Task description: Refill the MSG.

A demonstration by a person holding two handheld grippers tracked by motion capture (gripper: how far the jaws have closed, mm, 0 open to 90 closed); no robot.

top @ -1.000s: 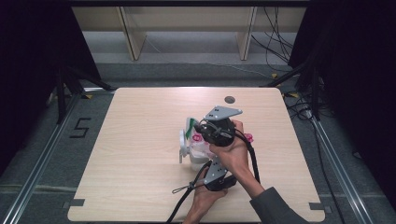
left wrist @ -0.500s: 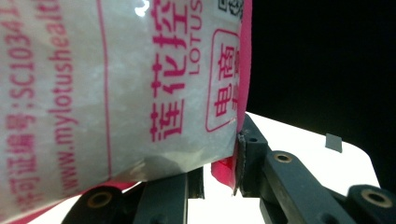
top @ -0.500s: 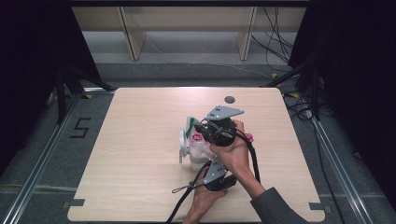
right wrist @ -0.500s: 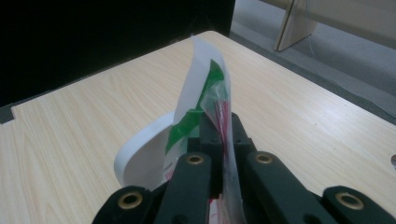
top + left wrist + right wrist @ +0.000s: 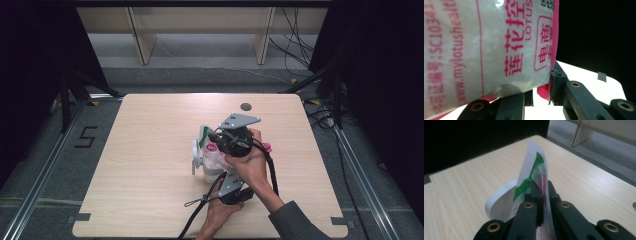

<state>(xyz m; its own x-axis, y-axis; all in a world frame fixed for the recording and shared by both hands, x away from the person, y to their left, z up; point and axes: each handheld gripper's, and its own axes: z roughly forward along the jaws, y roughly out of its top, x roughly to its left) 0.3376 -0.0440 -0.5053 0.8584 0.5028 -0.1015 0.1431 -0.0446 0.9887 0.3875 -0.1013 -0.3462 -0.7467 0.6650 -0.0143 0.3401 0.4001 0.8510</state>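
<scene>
On the wooden table [image 5: 140, 150], slightly toward four o'clock from its centre, sits the pink-printed bag [image 5: 486, 45]; the left gripper [image 5: 231, 186] clamps its lower body from six o'clock; the right gripper [image 5: 541, 195], jaws together, pinches the bag's green-edged top.

Bag [image 5: 212, 159] mid-table [image 5: 150, 150]; right gripper [image 5: 216, 142] above, left gripper [image 5: 220, 172] near side.
</scene>
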